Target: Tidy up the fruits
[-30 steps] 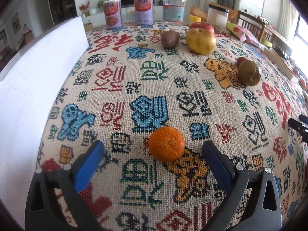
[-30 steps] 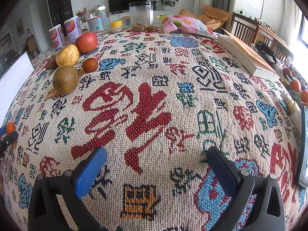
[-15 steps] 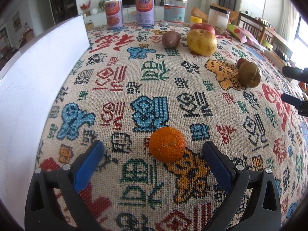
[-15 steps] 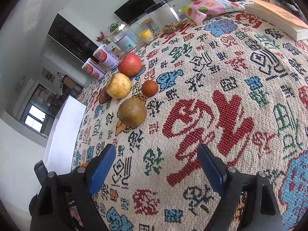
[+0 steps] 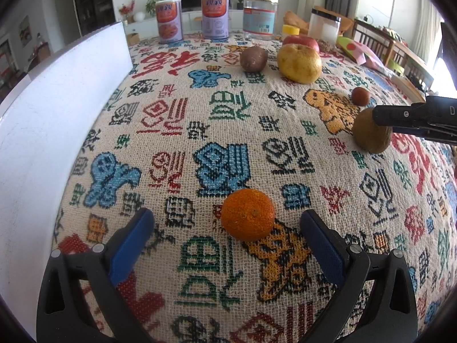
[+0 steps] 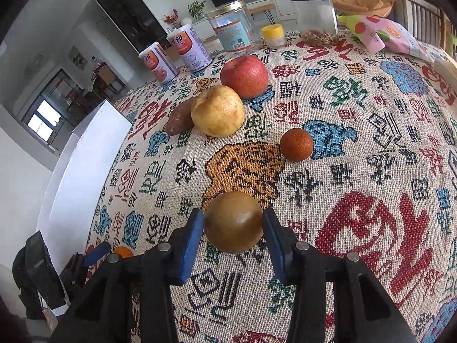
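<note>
An orange mandarin lies on the patterned tablecloth between the wide-apart blue fingers of my left gripper, which is open and touches nothing. A brown-green round fruit sits between the pads of my right gripper; its jaws are closing and both pads touch the fruit's sides. In the left wrist view the same fruit shows at the right under the right gripper's fingers. Beyond lie a small reddish-brown fruit, a yellow pear-like fruit, a red apple and a brown tuber.
A white board stands along the table's left edge. Two cans, a clear jar, a yellow-lidded pot and a snack bag line the far edge. Chairs stand beyond at the right.
My right gripper swung left to the brown-green fruit and its jaws narrowed from wide apart to the fruit's sides. The left gripper and the mandarin stayed still.
</note>
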Demonstrator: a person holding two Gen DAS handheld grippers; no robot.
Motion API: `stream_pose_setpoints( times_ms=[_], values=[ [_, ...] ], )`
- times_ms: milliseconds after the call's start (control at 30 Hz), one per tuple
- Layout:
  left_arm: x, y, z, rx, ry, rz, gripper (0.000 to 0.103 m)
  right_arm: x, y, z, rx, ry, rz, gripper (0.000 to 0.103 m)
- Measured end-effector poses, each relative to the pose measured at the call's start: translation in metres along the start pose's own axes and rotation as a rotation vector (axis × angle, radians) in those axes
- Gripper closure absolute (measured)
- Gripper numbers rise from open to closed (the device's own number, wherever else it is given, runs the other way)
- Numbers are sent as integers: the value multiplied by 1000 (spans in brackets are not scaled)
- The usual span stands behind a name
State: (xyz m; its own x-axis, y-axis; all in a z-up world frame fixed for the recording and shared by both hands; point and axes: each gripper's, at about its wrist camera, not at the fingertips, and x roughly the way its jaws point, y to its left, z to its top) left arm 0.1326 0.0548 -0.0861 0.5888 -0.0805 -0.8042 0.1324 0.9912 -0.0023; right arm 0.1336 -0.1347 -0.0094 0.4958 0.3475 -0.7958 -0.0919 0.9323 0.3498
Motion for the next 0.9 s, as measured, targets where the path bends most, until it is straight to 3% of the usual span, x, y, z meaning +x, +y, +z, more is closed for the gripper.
stream_pose_setpoints(
  times_ms=[167, 267, 333, 467, 500, 533, 600, 667, 700, 733, 800, 900],
  values=[
    [-3, 3, 0, -11, -7, -46, 1, -3, 19, -5, -118, 7, -2, 57],
    [-11, 18, -1, -59, -24, -197, 1, -9, 9, -5, -87, 14, 36, 57],
    [-14, 26, 0, -91, -12, -255, 2, -14, -2, -3, -45, 16, 46, 53],
    [-18, 9, 5, -2, -14, -211, 4, -21, 1, -3, -113, 13, -13, 37],
    [-18, 1, 5, 35, -20, -182, 9, -21, 6, -4, -148, 13, -32, 32],
    [-16, -8, 5, 69, -18, -156, 25, -19, 11, -5, -176, 17, -48, 27],
    [-8, -20, 6, 114, 10, -110, 47, -9, 21, -7, -226, 44, -68, 21],
    [-7, -26, 8, 123, -13, -81, 59, 3, 29, -8, -257, 72, -94, 21],
    [-7, -24, 10, 107, -14, -84, 74, 9, 31, -8, -262, 76, -112, 22],
    [-8, -21, 12, 84, -8, -98, 74, 14, 31, -8, -258, 80, -124, 28],
    [-17, -12, 12, 43, -14, -123, 74, 21, 26, -6, -204, 101, -123, 54],
    [-43, 7, 7, 0, -36, -160, 75, 19, 22, -4, -152, 126, -118, 54]
  ],
)
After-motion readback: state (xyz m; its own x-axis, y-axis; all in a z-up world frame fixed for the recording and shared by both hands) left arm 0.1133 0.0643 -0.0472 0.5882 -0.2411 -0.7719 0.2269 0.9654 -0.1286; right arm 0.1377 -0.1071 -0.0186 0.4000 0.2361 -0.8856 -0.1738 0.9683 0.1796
